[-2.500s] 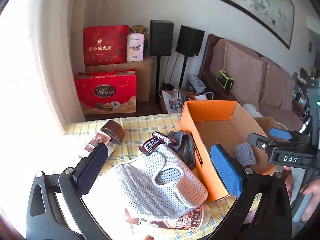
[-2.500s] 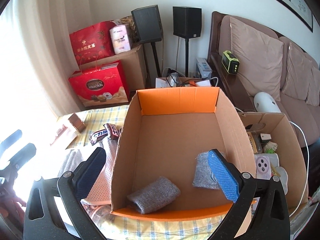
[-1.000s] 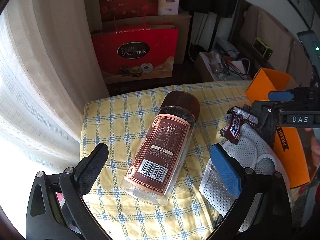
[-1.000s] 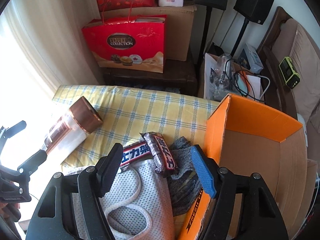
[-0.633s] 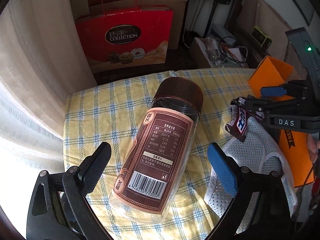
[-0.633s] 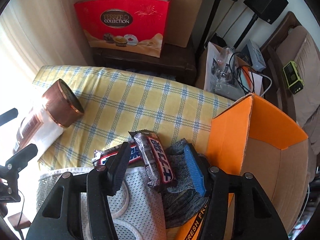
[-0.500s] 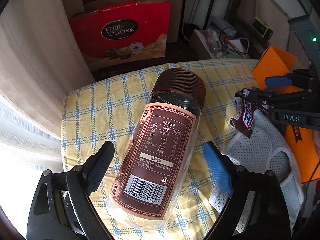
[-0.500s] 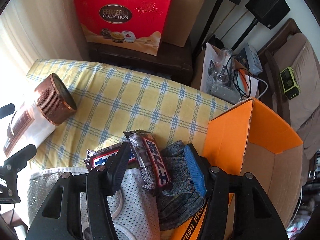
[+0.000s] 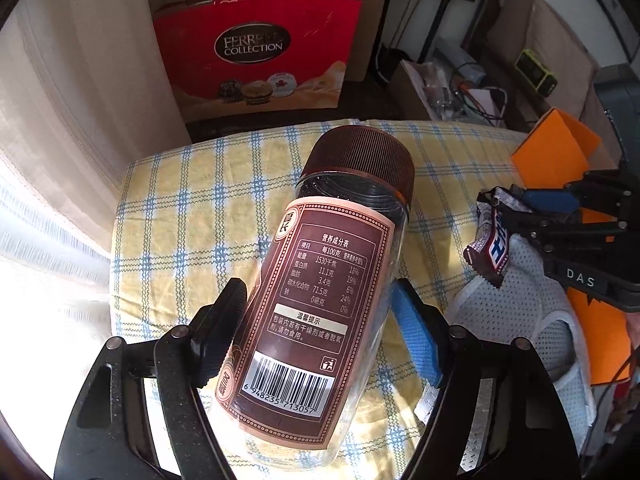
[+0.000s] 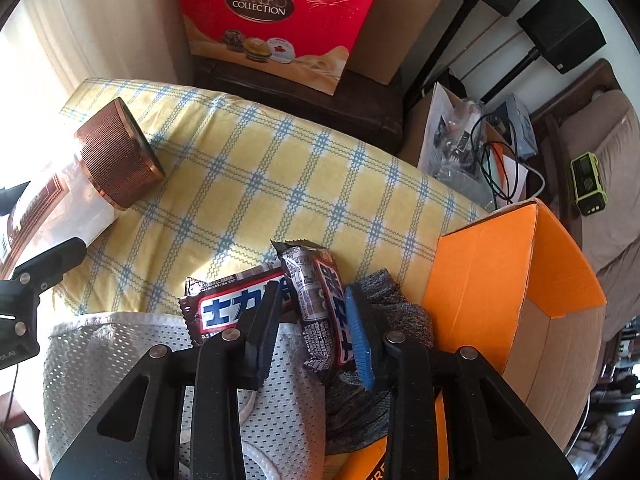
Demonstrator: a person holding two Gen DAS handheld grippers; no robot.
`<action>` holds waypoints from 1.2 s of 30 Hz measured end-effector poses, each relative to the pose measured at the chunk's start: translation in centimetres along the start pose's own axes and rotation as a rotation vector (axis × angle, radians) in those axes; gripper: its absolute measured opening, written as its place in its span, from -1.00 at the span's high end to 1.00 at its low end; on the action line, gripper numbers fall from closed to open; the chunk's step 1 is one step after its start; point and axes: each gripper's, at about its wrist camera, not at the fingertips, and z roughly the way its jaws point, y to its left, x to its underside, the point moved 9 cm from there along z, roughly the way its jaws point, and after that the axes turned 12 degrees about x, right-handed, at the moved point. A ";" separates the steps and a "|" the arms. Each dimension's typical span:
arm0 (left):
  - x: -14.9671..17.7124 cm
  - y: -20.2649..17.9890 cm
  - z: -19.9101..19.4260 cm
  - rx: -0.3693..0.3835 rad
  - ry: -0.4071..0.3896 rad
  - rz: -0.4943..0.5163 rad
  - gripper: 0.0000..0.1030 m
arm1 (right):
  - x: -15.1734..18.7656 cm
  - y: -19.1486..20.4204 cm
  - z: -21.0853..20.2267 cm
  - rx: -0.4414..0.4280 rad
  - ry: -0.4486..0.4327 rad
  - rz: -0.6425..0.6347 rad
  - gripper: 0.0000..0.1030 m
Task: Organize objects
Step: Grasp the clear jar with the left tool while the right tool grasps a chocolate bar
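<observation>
A glass jar with a brown lid lies on its side on the yellow checked tablecloth. My left gripper straddles its body, jaws closing, both pads against the glass. The lid also shows in the right wrist view. My right gripper points down over a dark candy bar, jaws closing, with the blue pad on one side and the black pad on the other. A second candy bar lies under the black finger. Both bars rest on white mesh fabric.
An open orange cardboard box stands right of the bars, with a grey knit piece against it. Beyond the table's far edge are a red gift bag, a box of cables, speakers and a sofa. A curtain hangs at the left.
Both grippers have come down lower. The left jaws have narrowed from wide apart to the jar's sides. The right jaws have narrowed around the candy bar.
</observation>
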 end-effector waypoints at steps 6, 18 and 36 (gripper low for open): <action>0.2 0.0 0.1 0.007 -0.001 -0.026 -0.41 | -0.1 -0.1 0.3 0.023 0.007 -0.020 0.37; 0.2 0.2 -0.3 0.026 -0.024 -0.078 -0.37 | 0.4 0.3 -0.1 0.043 0.019 -0.059 0.58; -0.4 -2.7 -4.6 0.038 -0.082 -0.076 -0.21 | 0.6 -3.1 -8.9 -0.093 -0.113 0.133 0.62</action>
